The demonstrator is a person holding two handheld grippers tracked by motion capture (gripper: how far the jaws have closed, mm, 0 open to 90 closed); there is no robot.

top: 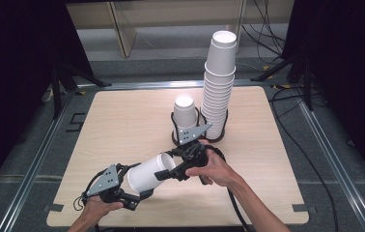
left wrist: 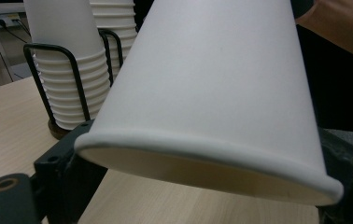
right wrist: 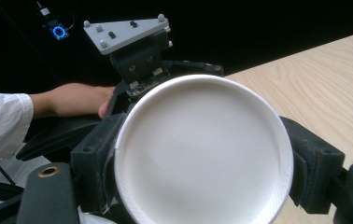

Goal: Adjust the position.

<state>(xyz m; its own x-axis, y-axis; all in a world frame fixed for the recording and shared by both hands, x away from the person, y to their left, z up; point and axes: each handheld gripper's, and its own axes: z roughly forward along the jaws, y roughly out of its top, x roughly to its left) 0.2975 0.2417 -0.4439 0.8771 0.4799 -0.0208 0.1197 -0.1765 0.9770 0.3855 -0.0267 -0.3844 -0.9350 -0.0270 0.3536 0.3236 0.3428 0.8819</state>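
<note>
Nearest, at the front edge of the bench (top: 122,111): left tongs (top: 139,191), clamped on the wide rim end of a white paper cup (top: 149,173), black jaws pressed against either side of the rim in the left gripper view (left wrist: 202,116). Cup lying on its side above the bench, mouth toward the left hand, held clear of the wood. Just beyond, right tongs (top: 171,169) gripping the narrow bottom end of the same cup, round base squeezed between both jaws in the right gripper view (right wrist: 202,149). Farther back, near mid-bench, a black wire rack (top: 197,137) holding a short stack of cups (top: 184,113) and, just beside it on the right, a tall leaning stack (top: 219,82).
</note>
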